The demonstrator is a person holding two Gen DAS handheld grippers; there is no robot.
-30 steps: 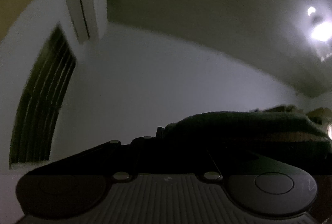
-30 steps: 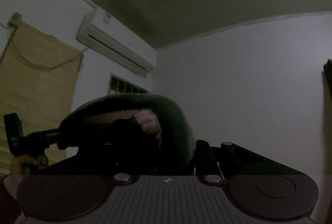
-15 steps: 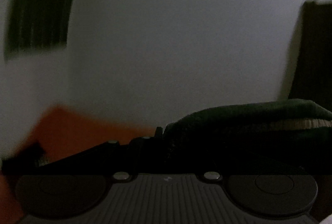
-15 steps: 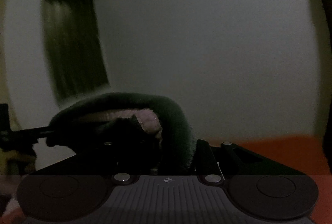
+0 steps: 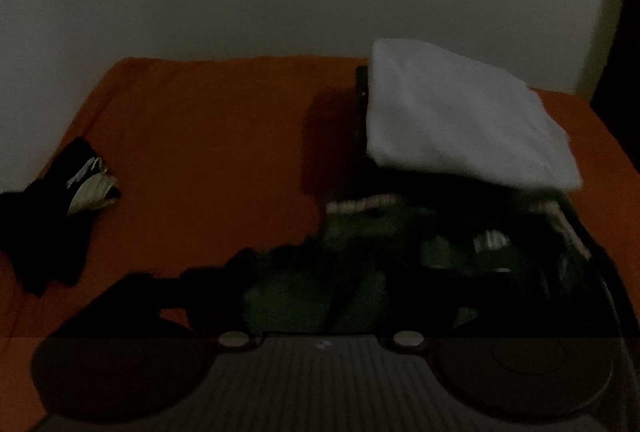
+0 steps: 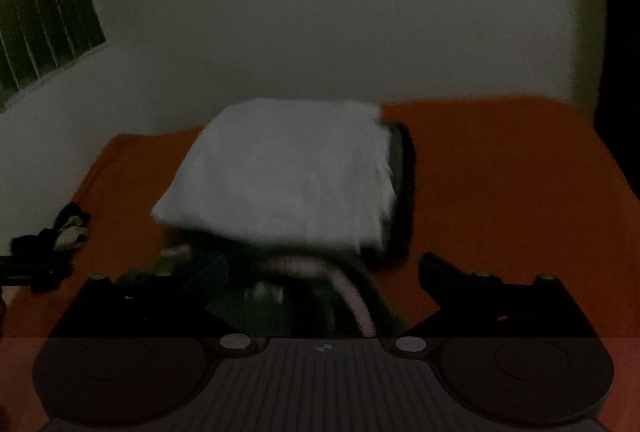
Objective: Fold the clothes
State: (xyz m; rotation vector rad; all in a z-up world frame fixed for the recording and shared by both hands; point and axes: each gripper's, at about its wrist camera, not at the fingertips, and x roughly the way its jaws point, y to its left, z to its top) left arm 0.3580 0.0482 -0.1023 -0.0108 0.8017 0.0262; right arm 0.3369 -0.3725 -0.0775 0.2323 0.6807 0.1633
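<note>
Left wrist view was super dark, but going left to right: a small black bundle with a pale striped bit (image 5: 70, 200) sat by the left edge of the orange bed (image 5: 208, 136). Then the dark green garment with the pale trim (image 5: 360, 232) was lying bunched on the bed at its near edge, right in front of the left claw (image 5: 320, 296). That claw's jaws were opening, with the green fabric spread between and over them; its fingers were lost in the dark, so I couldn't tell if either still touched the cloth. Behind the green thing, a folded white cloth (image 5: 460, 116) sat on top of a dark pile toward the far right corner.

Right wrist view, same order: the black bundle (image 6: 60, 232) was at the left edge, the white cloth (image 6: 288, 172) in the middle with a dark layer peeking out at its right side, and the green garment (image 6: 280, 296) with its pinkish band was just below that. The right claw (image 6: 320, 296) was opening too, both fingers (image 6: 460, 276) spread wide, garment lying loose between them, not pinched.
</note>
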